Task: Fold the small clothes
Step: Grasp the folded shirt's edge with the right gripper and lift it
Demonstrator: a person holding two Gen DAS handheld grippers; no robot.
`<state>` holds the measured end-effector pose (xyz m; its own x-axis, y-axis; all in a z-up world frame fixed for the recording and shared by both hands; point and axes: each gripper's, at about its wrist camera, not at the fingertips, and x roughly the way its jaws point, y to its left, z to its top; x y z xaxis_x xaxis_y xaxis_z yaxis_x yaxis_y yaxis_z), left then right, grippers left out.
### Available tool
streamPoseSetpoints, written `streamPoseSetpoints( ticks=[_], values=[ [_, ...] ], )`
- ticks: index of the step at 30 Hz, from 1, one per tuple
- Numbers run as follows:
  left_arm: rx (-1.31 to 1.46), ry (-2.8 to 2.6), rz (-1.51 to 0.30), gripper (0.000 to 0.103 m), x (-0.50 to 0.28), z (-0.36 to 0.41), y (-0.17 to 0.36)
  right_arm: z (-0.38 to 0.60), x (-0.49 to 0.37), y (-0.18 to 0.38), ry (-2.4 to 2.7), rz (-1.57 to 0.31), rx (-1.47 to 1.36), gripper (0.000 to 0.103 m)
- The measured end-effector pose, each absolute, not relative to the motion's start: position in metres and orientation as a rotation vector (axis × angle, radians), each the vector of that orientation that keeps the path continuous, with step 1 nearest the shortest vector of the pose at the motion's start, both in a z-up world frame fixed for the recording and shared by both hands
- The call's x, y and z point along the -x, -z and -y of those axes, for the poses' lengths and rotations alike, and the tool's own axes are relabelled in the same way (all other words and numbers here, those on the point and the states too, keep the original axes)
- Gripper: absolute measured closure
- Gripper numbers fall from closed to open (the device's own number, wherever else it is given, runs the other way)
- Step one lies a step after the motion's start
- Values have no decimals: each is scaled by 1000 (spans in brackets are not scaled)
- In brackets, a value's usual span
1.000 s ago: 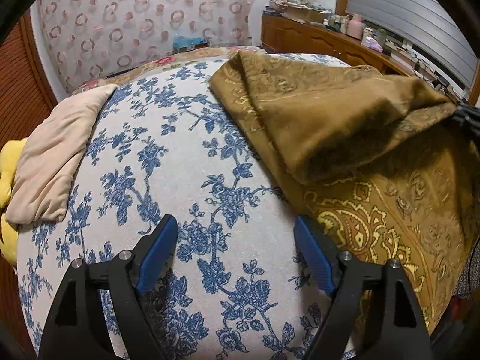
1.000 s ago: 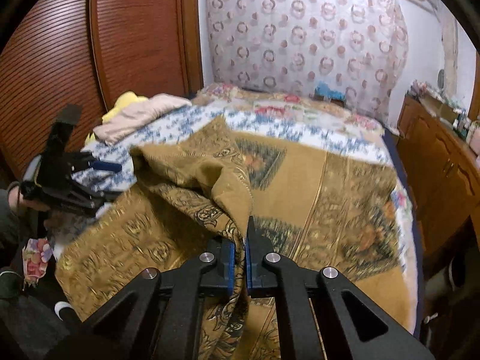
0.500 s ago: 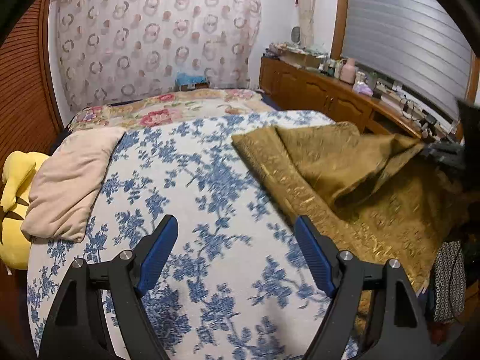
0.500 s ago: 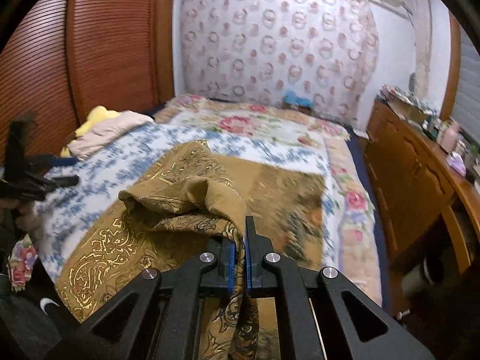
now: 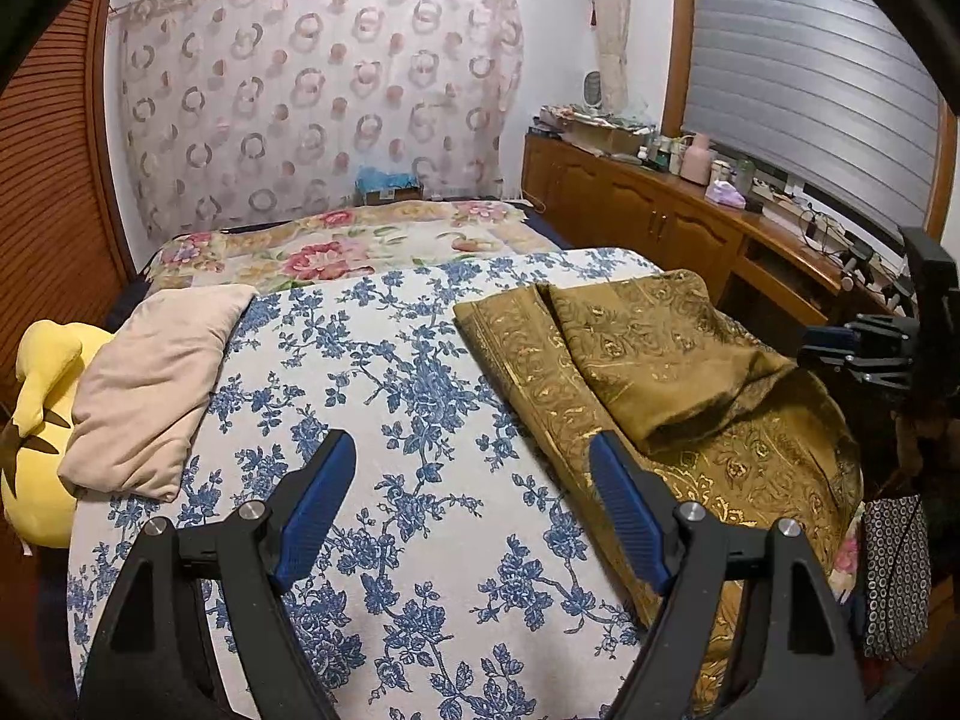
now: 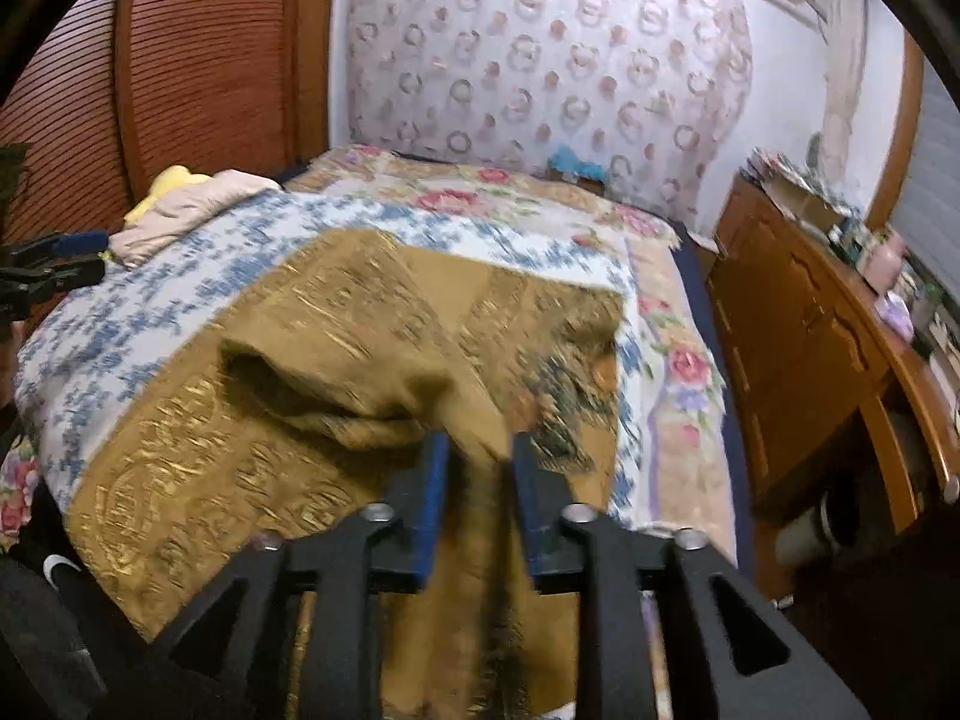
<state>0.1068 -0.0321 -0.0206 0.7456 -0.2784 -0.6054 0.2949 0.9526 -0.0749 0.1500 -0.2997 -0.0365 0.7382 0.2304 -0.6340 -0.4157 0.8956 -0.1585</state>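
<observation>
With the right gripper (image 6: 474, 468) jaws opening around the gold cloth (image 6: 336, 360) and the left gripper (image 5: 474, 480) spread empty, the loose fold may be left bunched.

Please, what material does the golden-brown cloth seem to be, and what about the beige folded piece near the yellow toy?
The golden-brown cloth looks like woven brocade or jacquard: shiny gold paisley threads catch the light, and it holds bulky folds. The beige folded piece looks like soft, matte cotton or knit, plain and without sheen. The exact fibre cannot be told.
</observation>
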Motion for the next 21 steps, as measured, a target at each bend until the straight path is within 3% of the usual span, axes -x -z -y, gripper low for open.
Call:
streamPoseSetpoints(
  ticks=[5, 21],
  values=[
    [-39, 309, -653, 21, -105, 33, 20, 281, -150, 29, -436, -639, 321, 65],
    [-20, 326, -685, 21, -101, 32, 33, 211, -187, 63, -659, -776, 458, 64]
  ],
)
